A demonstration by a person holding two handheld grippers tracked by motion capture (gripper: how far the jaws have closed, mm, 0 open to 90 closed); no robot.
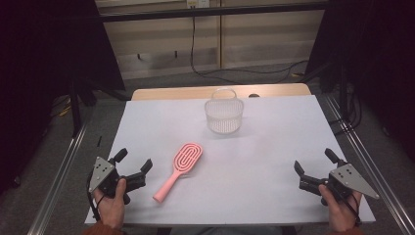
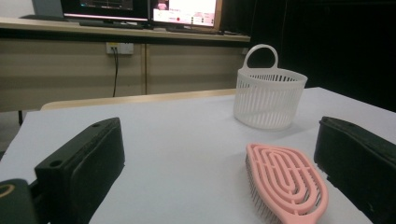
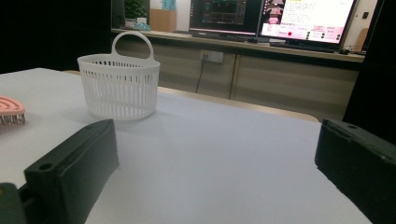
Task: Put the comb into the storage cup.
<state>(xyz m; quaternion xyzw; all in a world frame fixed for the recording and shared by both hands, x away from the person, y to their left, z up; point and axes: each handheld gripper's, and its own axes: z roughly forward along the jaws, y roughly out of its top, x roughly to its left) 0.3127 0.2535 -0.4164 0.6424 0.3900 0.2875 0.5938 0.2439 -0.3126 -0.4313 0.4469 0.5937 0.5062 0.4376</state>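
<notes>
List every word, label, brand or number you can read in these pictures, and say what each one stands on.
No text can be read anywhere.
Monitor screens on the far counter: lines of text, too small and blurred to read.
Pink plastic hairbrush: no marking to be seen.
White slotted plastic basket: no label to be seen.
Left gripper and right gripper, grey plates: holes, no lettering.

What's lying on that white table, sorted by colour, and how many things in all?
Pink: 1, the hairbrush
White: 1, the slatted basket with a loop handle
Black: 2, the left gripper and the right gripper, each held in a hand, jaws open
Total: 4
</notes>
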